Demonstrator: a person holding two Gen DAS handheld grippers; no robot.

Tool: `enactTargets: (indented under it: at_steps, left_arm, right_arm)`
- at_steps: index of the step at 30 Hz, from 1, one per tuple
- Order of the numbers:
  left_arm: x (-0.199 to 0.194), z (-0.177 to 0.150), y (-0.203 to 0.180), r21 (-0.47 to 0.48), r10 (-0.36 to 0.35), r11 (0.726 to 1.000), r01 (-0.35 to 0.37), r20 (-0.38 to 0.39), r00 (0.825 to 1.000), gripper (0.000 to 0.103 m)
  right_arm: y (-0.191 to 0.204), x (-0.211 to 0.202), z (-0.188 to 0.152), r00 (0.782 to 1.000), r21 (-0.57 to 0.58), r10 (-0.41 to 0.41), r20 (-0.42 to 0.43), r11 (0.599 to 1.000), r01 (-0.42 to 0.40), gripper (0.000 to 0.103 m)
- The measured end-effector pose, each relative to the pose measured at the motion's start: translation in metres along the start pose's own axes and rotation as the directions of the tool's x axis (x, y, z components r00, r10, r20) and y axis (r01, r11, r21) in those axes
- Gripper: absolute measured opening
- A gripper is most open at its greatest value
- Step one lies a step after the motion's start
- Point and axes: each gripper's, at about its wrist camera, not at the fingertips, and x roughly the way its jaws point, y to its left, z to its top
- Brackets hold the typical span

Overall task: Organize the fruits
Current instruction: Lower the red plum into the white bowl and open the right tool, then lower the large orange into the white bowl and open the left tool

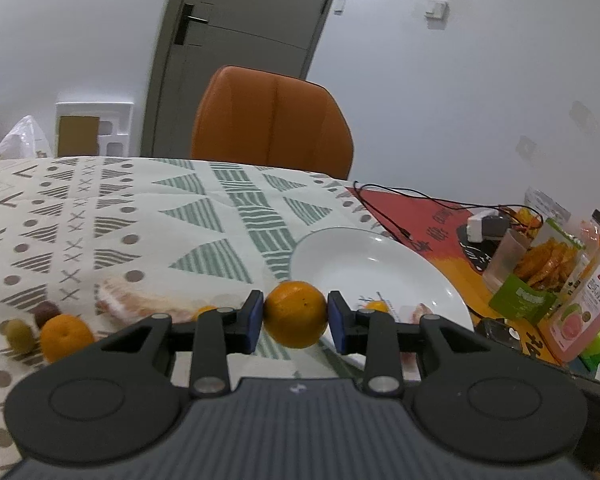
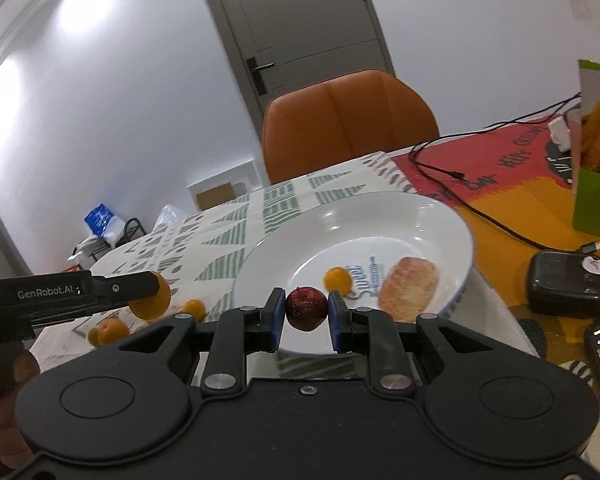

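Orange (image 1: 295, 315) is pinched in the left gripper (image 1: 295, 322), plum (image 2: 306, 308) in the right gripper (image 2: 306, 316). Plate (image 2: 440, 216) is seen just ahead of the right gripper, ahead-right of the left; the right is judged nearer.

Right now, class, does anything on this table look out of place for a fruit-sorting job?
Yes. A bread roll lies inside the white plate beside a small orange fruit, though it is no fruit. Black cables also trail across the table next to the plate.
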Motion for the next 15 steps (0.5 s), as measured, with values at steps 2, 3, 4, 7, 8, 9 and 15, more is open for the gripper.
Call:
enactTargets:
  at_steps: [2, 3, 4, 7, 8, 9, 15]
  left_arm:
    - [0.004, 0.001, -0.006, 0.011, -0.009, 1.0, 0.009, -0.003, 1.0, 0.033]
    - [0.006, 0.002, -0.008, 0.015, -0.013, 1.0, 0.013, -0.004, 1.0, 0.033]
    - [0.008, 0.002, -0.012, 0.019, -0.017, 1.0, 0.017, -0.007, 1.0, 0.033]
    - [0.015, 0.003, -0.019, 0.027, -0.023, 0.999, 0.023, -0.015, 1.0, 0.033]
    - [0.017, 0.003, -0.021, 0.032, -0.026, 0.999, 0.026, -0.019, 0.999, 0.033]
    - [0.019, 0.004, -0.024, 0.038, -0.029, 0.999, 0.03, -0.023, 0.999, 0.033]
    - [0.029, 0.008, -0.031, 0.04, -0.033, 0.999, 0.034, -0.035, 0.999, 0.033]
  right_arm:
    - [-0.004, 0.0, 0.0, 1.0, 0.014, -0.003, 0.007, 1.0, 0.003, 0.028]
    - [-0.006, -0.001, -0.001, 1.0, 0.022, -0.008, 0.01, 1.0, 0.008, 0.029]
    - [-0.008, -0.002, -0.001, 1.0, 0.027, -0.007, 0.012, 1.0, 0.007, 0.029]
    - [-0.015, -0.005, -0.001, 1.0, 0.044, -0.009, 0.014, 0.999, 0.009, 0.029]
    - [-0.016, -0.006, -0.002, 1.0, 0.047, -0.011, 0.015, 0.999, 0.01, 0.029]
    - [-0.018, -0.006, -0.002, 1.0, 0.052, -0.012, 0.016, 0.999, 0.011, 0.029]
    - [-0.025, -0.009, -0.003, 1.0, 0.062, -0.009, 0.016, 0.998, 0.008, 0.029]
